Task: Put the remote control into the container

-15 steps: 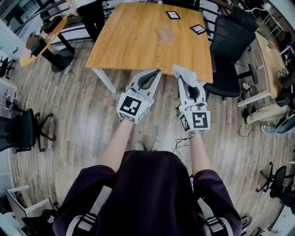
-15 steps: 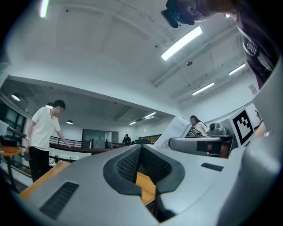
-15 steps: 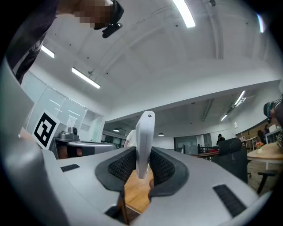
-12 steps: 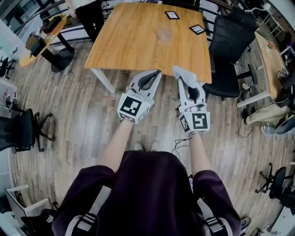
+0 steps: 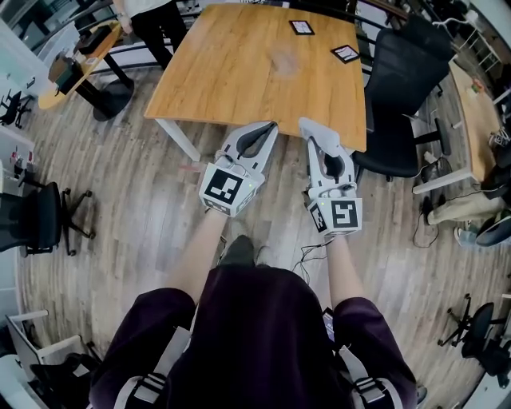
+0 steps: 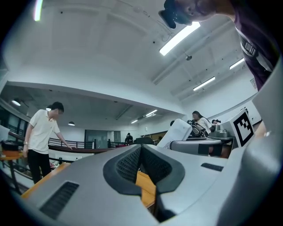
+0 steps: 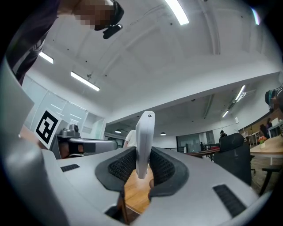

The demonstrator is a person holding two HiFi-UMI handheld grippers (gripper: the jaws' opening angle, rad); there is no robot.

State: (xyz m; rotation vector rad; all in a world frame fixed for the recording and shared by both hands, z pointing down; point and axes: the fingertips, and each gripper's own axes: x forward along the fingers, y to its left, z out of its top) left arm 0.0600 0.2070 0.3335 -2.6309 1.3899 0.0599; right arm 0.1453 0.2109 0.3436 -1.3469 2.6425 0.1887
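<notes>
My right gripper [image 7: 140, 164] is shut on a white remote control [image 7: 144, 137], which stands up out of its dark pads. In the head view the remote [image 5: 307, 122] sticks out past the right gripper [image 5: 318, 137] at the near edge of the wooden table [image 5: 239, 64]. The left gripper [image 5: 270, 125] is level with it on the left; its pads [image 6: 132, 161] meet with nothing between them. From the left gripper view the remote [image 6: 179, 131] shows to the right. A faint see-through shape [image 5: 283, 60] lies mid-table; I cannot tell whether it is the container.
Two marker cards [image 5: 301, 26] [image 5: 345, 53] lie at the table's far right. A black office chair [image 5: 395, 88] stands against the table's right side. A person [image 5: 152, 16] stands by a small round table [image 5: 76, 68] at the far left. Another chair [image 5: 32, 228] is left.
Both grippers keep their pose at the table's near edge. The head view has shifted a little, and a shoe now shows on the floor under the arms.
</notes>
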